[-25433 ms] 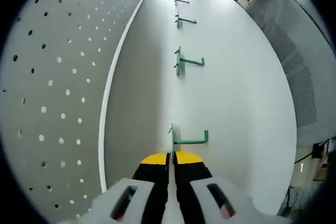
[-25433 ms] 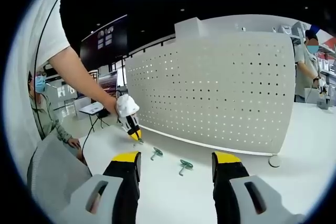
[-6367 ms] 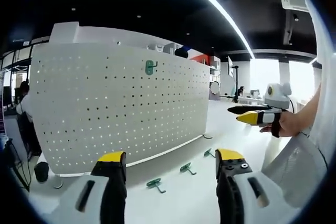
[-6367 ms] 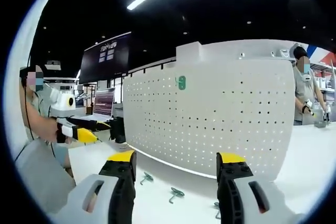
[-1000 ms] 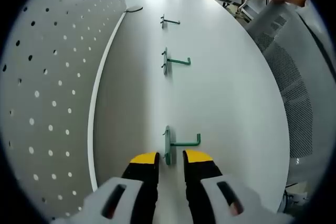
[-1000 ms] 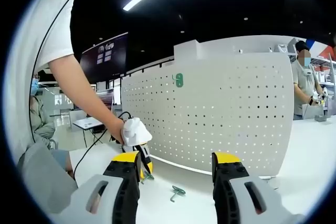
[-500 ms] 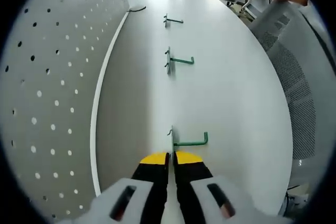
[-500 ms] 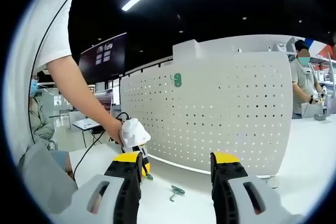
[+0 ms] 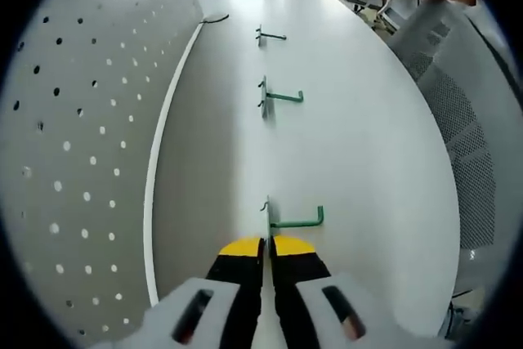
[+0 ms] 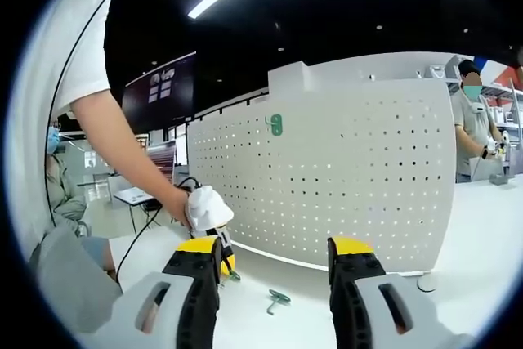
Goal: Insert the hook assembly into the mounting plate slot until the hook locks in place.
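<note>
Three green hooks line the white worktop [image 9: 359,145] ahead of the left gripper [image 9: 265,244], whose jaws are pressed together on the nearest hook [image 9: 288,220]. Wide apart and empty stand the right gripper's [image 10: 274,252] jaws, facing the pegboard [image 10: 343,177], a fourth hook [image 10: 276,125] mounted high above them.
</note>
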A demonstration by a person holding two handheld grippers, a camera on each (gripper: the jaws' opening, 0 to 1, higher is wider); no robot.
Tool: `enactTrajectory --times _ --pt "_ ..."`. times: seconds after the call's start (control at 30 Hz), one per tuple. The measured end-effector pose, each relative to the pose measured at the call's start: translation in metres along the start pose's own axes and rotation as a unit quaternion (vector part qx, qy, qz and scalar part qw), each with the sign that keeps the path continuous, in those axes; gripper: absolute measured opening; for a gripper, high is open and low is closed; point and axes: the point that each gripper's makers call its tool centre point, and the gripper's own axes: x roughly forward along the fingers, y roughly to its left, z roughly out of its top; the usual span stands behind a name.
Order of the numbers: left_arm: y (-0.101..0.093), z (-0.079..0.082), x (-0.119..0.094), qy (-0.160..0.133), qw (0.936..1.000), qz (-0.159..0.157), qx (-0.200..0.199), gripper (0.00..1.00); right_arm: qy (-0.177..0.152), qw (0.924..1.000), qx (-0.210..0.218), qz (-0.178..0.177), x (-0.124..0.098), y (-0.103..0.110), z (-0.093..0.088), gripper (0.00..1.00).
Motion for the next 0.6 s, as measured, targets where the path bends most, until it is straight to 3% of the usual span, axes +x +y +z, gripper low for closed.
enactTrajectory --times 0.4,0.6 --pt "0.009 0.013 -0.015 -0.061 0.9969 0.028 -0.041 0.03 -0.003 1.0 0.008 0.002 0.0 0.0 0.001 0.51" --pt "0.006 0.022 -0.021 -0.092 0.994 0.041 -0.041 0.03 -0.005 0.9999 0.015 -0.001 -0.001 -0.002 0.001 0.5"
